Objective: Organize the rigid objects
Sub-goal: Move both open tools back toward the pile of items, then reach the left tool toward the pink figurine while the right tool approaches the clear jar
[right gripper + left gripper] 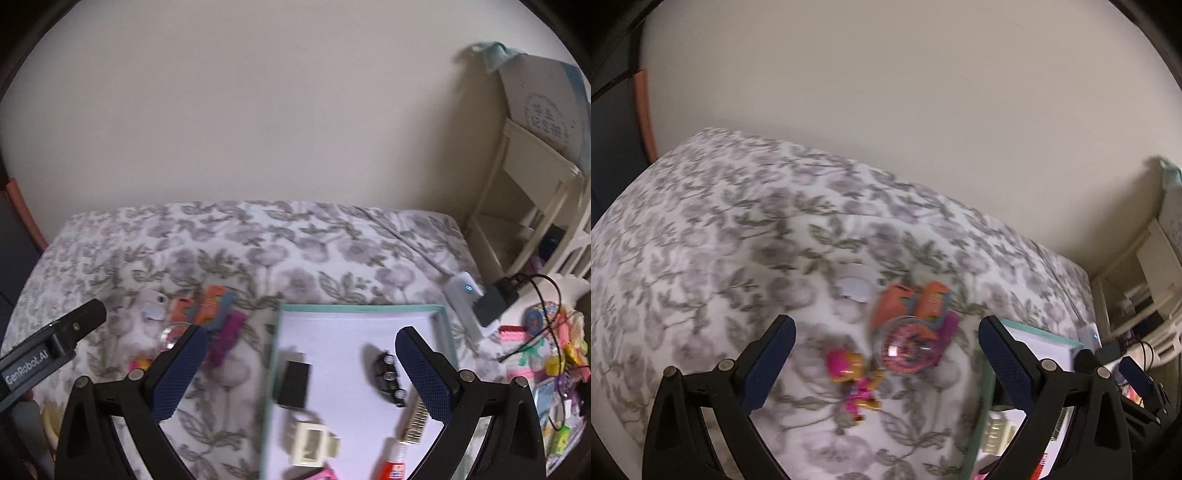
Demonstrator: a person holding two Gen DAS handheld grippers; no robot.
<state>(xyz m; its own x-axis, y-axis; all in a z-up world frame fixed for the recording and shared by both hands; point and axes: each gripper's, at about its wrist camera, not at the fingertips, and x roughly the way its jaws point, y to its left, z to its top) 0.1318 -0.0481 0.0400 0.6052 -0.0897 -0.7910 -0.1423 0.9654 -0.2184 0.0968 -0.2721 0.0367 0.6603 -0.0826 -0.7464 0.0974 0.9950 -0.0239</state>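
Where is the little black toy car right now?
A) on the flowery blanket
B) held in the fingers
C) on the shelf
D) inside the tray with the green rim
D: in the right wrist view the black toy car lies on the white floor of the green-rimmed tray, apart from the open right gripper.

Bed [258, 236] with a floral cover, teal-rimmed tray [448, 332] lying on it, toy figure [855, 380], clear ball [907, 345], orange toys [912, 302], white charger [463, 291]

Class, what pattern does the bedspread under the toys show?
The bedspread is white with grey-green leaves and pale purple flowers, clearest in the right wrist view.
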